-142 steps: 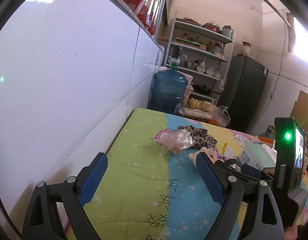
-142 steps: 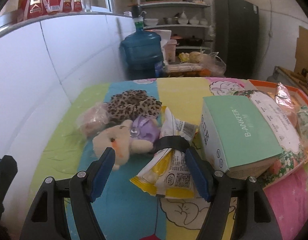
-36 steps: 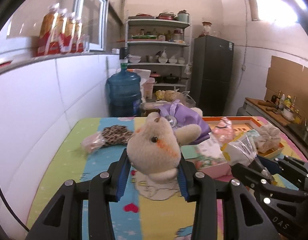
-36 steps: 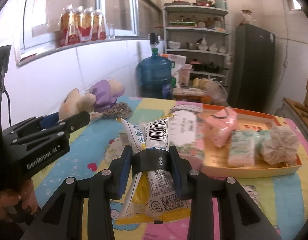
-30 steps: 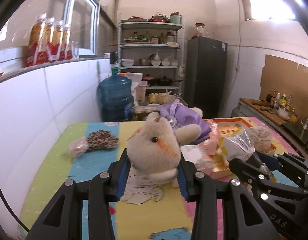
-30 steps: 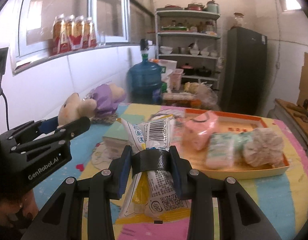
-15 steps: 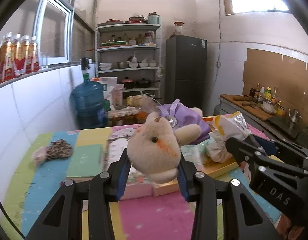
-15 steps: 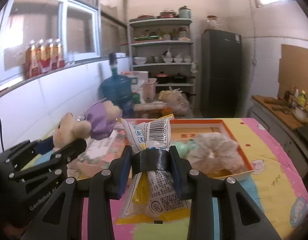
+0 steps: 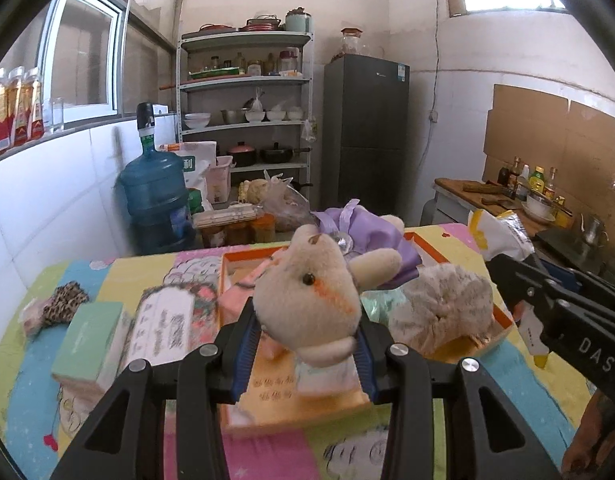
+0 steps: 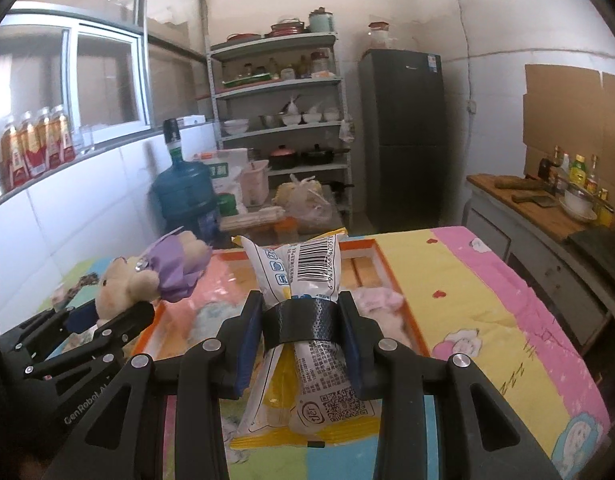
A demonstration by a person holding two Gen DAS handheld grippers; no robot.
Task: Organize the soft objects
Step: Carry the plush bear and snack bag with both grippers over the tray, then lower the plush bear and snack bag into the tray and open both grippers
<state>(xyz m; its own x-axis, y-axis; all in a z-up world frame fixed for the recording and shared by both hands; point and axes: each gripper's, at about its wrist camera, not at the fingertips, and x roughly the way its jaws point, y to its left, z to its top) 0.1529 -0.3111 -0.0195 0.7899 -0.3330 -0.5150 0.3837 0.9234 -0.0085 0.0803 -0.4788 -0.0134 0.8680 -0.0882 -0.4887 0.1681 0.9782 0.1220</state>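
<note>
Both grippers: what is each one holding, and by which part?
The left gripper is shut on the plush toy, clamping its head. The right gripper is shut on the snack bag, pinched across its middle, where a black band wraps it.

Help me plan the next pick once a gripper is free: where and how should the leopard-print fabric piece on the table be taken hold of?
Grip the leopard-print fabric piece across its bunched middle, coming from above. It lies low and crumpled against a clear plastic bag, so side approaches likely snag that.
</note>
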